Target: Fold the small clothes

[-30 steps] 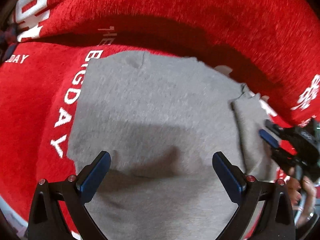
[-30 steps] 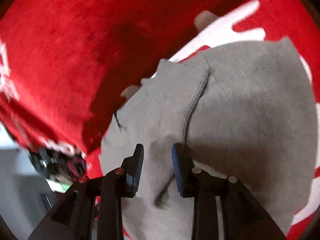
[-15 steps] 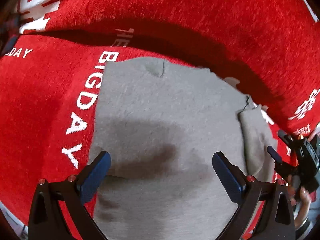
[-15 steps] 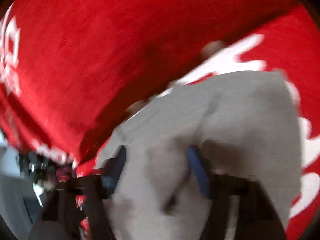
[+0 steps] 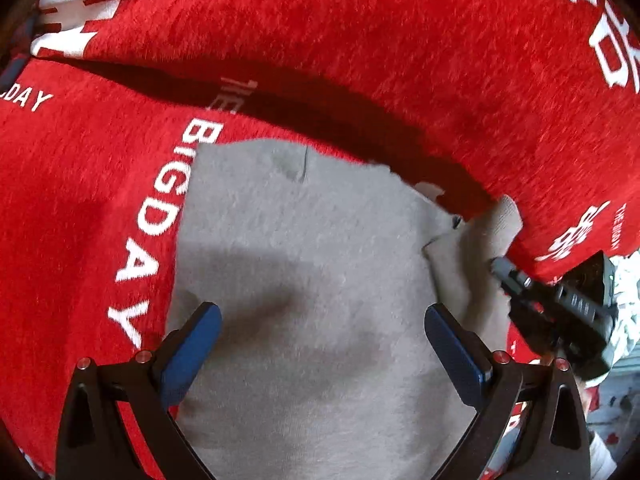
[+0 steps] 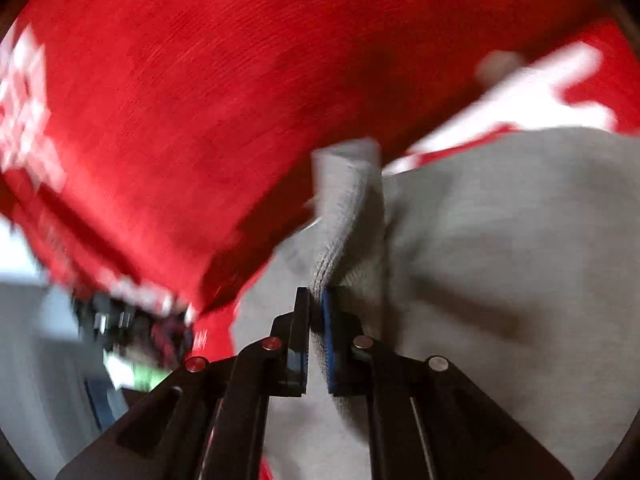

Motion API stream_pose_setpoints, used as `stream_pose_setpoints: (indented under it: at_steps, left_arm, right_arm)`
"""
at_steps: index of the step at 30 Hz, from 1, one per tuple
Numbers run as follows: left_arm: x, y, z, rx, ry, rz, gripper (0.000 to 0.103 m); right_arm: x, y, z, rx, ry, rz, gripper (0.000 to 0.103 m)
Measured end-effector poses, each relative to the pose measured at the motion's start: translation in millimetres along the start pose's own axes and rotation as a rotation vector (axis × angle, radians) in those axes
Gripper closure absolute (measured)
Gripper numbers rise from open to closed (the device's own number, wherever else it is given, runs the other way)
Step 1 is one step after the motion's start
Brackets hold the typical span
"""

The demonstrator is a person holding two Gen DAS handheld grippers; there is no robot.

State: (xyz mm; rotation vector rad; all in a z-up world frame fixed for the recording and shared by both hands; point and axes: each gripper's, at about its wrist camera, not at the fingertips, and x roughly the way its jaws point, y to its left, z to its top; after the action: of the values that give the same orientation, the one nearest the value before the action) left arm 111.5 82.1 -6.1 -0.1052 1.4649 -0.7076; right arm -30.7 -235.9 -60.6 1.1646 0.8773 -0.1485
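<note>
Grey garment [image 5: 312, 280]: spread flat on the red blanket [image 5: 360, 40], beside the white "BIGDAY" lettering [image 5: 160, 216].
Left gripper [image 5: 320, 344]: fingers wide apart above the garment's near part, holding nothing.
Right gripper [image 6: 316, 320]: fingers pressed together on a ribbed fold at the garment's right edge, pinching it up off the blanket.

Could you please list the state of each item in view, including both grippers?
grey garment: lying mostly flat, its right edge bunched and lifted.
right gripper: shut on the garment's ribbed edge.
left gripper: open, above the garment, holding nothing.
red blanket: spread under the garment, a fold raised behind.
</note>
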Motion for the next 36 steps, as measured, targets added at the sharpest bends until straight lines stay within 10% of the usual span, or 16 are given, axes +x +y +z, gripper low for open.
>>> stream_pose_setpoints:
  at_steps: [10, 13, 25, 27, 30, 36]
  left_arm:
    - [23.4, -3.3, -4.4, -0.001, 0.091, -0.054, 0.001]
    - [31.6, -13.8, -5.7, 0.031, 0.114, -0.062, 0.001]
    - [73.9, -45.2, 3.6, -0.013, 0.161, -0.087, 0.002]
    - [71.1, -46.5, 7.6, -0.035, 0.132, -0.102, 0.022]
    - [74.8, -46.7, 11.8, -0.045, 0.148, -0.111, 0.091]
    - [42.1, -49.7, 4.6, 0.014, 0.060, -0.090, 0.095]
  right_arm:
    - [79.6, 41.5, -80.6, -0.290, 0.335, -0.174, 0.091]
    - [70.6, 41.2, -92.1, -0.272, 0.335, -0.160, 0.056]
    - [-24.5, -39.6, -100.4, 0.078, 0.199, -0.048, 0.054]
    - [-23.5, -42.2, -105.2, 0.109, 0.191, -0.031, 0.054]
    - [-30.0, -49.0, -108.2, 0.130, 0.183, -0.011, 0.054]
    - [-47.5, -69.4, -110.0, 0.190, 0.120, -0.048, 0.054]
